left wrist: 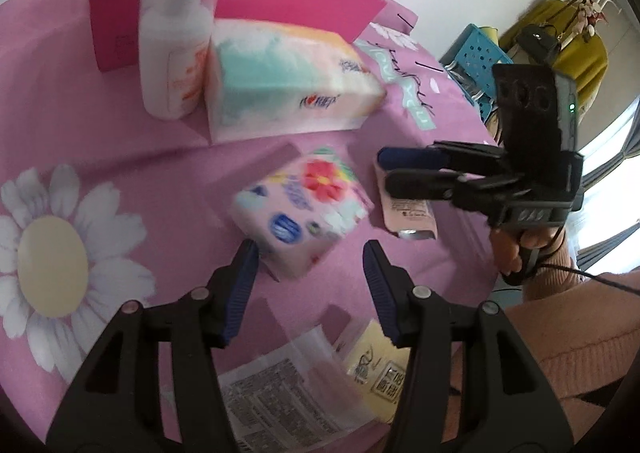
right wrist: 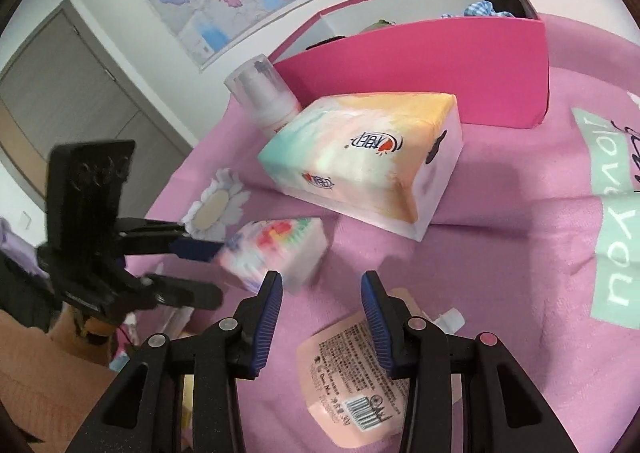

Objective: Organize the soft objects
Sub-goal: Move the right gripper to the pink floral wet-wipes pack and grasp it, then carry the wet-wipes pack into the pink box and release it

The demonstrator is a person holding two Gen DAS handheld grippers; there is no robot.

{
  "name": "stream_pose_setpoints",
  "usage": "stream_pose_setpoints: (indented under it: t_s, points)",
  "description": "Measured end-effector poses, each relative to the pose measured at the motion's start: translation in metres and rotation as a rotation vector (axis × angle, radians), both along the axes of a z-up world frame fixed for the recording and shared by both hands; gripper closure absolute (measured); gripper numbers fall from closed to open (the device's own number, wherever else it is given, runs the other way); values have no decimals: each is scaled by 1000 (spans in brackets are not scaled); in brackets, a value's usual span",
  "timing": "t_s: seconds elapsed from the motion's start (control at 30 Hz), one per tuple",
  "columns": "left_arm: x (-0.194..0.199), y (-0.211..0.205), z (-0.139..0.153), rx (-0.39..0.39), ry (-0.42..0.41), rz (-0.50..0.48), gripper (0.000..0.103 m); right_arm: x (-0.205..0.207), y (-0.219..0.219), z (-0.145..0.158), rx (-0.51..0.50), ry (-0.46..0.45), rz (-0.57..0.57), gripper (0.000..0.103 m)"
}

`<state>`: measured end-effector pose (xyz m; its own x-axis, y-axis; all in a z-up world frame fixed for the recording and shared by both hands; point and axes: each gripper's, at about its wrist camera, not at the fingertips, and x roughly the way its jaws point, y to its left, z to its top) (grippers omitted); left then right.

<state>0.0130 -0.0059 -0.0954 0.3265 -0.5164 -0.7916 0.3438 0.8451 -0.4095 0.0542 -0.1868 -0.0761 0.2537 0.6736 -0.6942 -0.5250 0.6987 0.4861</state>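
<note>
Left hand-held gripper, jaws apart and empty, sits just short of the tissue pack lying diagonally on the pink bedspread, while the equally open right hand-held gripper seems slightly farther off.

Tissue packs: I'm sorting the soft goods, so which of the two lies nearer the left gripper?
The small floral tissue pack, just ahead of the open left gripper. The large pastel tissue pack sits farther back, beside the white bottle.
</note>
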Motion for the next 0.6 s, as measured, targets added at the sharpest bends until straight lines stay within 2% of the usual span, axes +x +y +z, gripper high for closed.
stream_pose_setpoints:
  t_s: [0.2, 0.33, 0.4, 0.43, 0.6]
  points:
    - [5, 8, -4, -25, 24, 31, 47, 0, 4, 2, 31, 5, 24, 60]
    - [6, 3, -6, -14, 41, 27, 60, 3, 19, -5, 14, 16, 51, 60]
    - [6, 1, -6, -18, 44, 23, 62, 4, 23, -8, 12, 26, 61, 66]
    - [6, 1, -6, -12, 41, 25, 62, 4, 25, -9, 12, 30, 68, 72]
    - [3, 2, 4, -24, 20, 21, 62, 0, 23, 0, -3, -1, 70, 77]
